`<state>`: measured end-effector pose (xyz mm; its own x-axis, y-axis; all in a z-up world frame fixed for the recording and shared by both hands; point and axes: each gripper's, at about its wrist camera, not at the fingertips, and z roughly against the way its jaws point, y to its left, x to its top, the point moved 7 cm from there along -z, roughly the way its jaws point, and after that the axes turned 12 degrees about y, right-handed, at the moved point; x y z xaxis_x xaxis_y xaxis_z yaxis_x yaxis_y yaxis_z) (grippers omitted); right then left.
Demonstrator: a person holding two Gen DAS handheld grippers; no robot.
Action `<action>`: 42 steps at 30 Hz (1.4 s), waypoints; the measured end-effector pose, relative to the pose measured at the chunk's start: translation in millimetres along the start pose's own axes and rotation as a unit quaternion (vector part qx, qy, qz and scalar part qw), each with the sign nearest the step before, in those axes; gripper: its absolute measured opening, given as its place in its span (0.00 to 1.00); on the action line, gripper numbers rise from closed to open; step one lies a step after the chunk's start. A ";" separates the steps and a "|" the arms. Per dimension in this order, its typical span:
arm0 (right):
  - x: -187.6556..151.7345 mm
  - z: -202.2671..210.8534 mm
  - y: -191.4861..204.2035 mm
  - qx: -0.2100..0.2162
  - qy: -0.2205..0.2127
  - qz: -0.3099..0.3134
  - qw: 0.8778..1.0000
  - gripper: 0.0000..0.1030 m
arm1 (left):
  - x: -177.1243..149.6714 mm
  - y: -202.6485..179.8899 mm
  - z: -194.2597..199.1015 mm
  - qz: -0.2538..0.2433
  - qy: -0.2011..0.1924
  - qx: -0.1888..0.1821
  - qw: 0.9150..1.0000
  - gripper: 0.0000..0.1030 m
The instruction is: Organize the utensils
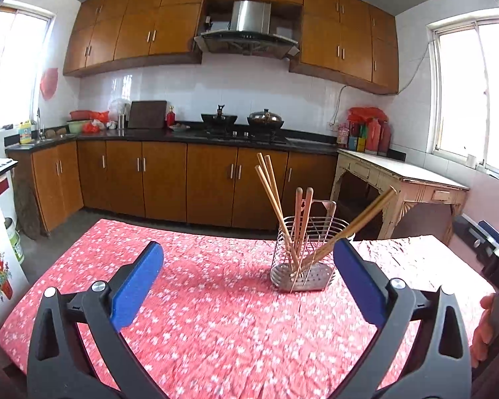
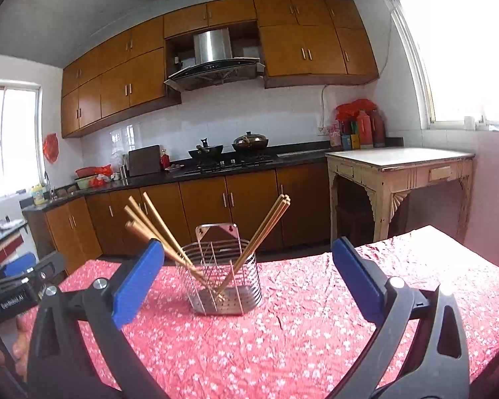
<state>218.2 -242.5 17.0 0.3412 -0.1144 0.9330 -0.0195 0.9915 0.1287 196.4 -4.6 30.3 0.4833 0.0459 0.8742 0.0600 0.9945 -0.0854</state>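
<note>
1. A wire utensil holder (image 1: 304, 259) of bright metal stands upright on the table, on a red cloth with small white flowers (image 1: 216, 326). In the right wrist view the same holder (image 2: 221, 282) sits near the middle of the cloth.

2. Wooden chopsticks (image 1: 272, 206) stand in the holder, their tips down at its perforated base. One bunch leans left, another bunch (image 1: 359, 222) leans right, and two thicker wooden handles (image 1: 302, 216) stand nearly upright between them. From the right wrist camera the left-leaning bunch (image 2: 153, 229) and the right-leaning bunch (image 2: 262, 229) form a V above the rim.

3. The left gripper (image 1: 248, 286) hangs over the near part of the cloth with its blue-padded jaws spread wide and nothing between them. Its right pad overlaps the right-leaning chopsticks in the picture; whether it touches them cannot be told.

4. The right gripper (image 2: 248, 282) likewise has its jaws wide apart and empty, the holder showing beyond the gap, closer to the left pad.

5. A hand (image 1: 485, 326) grips a black handle at the right edge of the left wrist view.

6. Behind the table run brown kitchen cabinets (image 1: 169, 179), a dark counter with a stove and two pans (image 1: 266, 118), and a range hood (image 1: 249, 30). A pale old side table (image 1: 402, 179) stands at the right under a window.
</note>
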 end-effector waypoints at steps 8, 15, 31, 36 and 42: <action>-38.6 25.0 18.9 -0.018 -0.012 0.040 0.999 0.96 | -29.9 -10.4 25.2 -0.027 -0.037 0.026 0.999 0.98; -59.7 37.2 22.9 -0.010 -0.008 0.041 0.999 0.96 | -57.0 -13.4 29.5 -0.019 -0.035 0.011 0.999 0.98; -84.4 49.9 27.2 -0.011 -0.019 0.054 0.998 0.96 | -87.0 -11.0 37.2 -0.026 -0.048 0.022 0.998 0.98; -83.7 54.2 25.0 -0.010 -0.027 0.049 0.998 0.96 | -88.2 -8.9 42.8 -0.020 -0.056 0.020 0.998 0.98; -80.5 58.8 23.4 -0.006 -0.039 0.042 0.998 0.96 | -88.5 -9.1 47.3 -0.018 -0.067 0.013 0.997 0.98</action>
<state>135.1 -213.7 -35.3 0.2646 -0.0347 0.9637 -0.0342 0.9984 0.0453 111.7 -13.2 -23.7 0.3597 0.0214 0.9328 0.0509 0.9978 -0.0426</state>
